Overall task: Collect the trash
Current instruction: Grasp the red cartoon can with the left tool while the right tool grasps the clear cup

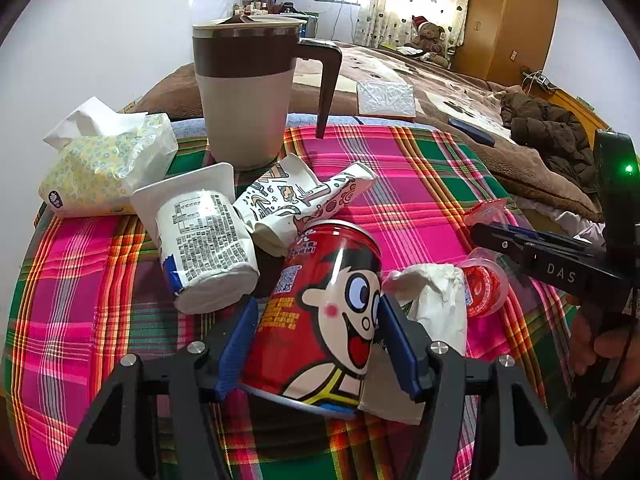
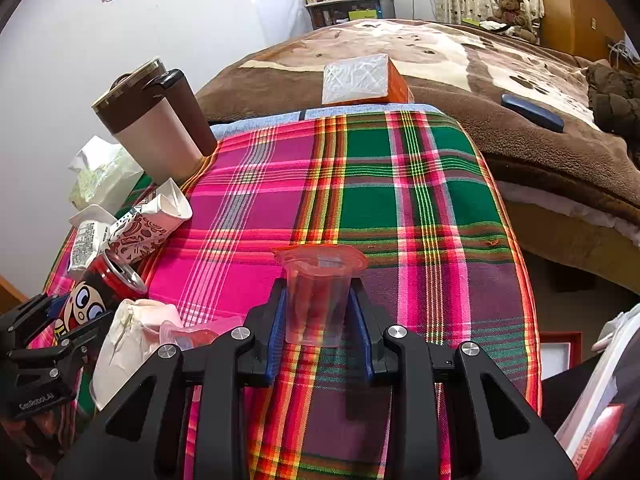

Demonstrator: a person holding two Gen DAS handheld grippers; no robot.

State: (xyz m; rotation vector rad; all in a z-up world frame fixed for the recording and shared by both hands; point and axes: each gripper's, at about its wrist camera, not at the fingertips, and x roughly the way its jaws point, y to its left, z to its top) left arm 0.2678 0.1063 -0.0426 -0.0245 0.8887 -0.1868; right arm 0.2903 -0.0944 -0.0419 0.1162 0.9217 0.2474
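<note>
The left gripper (image 1: pixel 316 344) has its blue fingers (image 1: pixel 236 348) closed on a red drink can with a cartoon face (image 1: pixel 328 300), which is tilted over the counter covered with a pink and green plaid cloth (image 1: pixel 400 168). The right gripper (image 2: pixel 318 336) has its fingers pressed on both sides of a clear plastic cup with a red rim (image 2: pixel 318 292), which stands upright between them.

Relative to the red can: a crumpled white tissue (image 1: pixel 432 300) lies just beside it on the right, touching a small red jelly cup (image 1: pixel 482 286). Behind the can lie a white paper cup with printed text (image 1: pixel 204 248) on its side and a crushed patterned paper cup (image 1: pixel 296 200). Farther behind stands a beige and brown jug with a lid (image 1: pixel 248 88), and to the left of the jug is a yellow pack of tissues (image 1: pixel 100 164).
</note>
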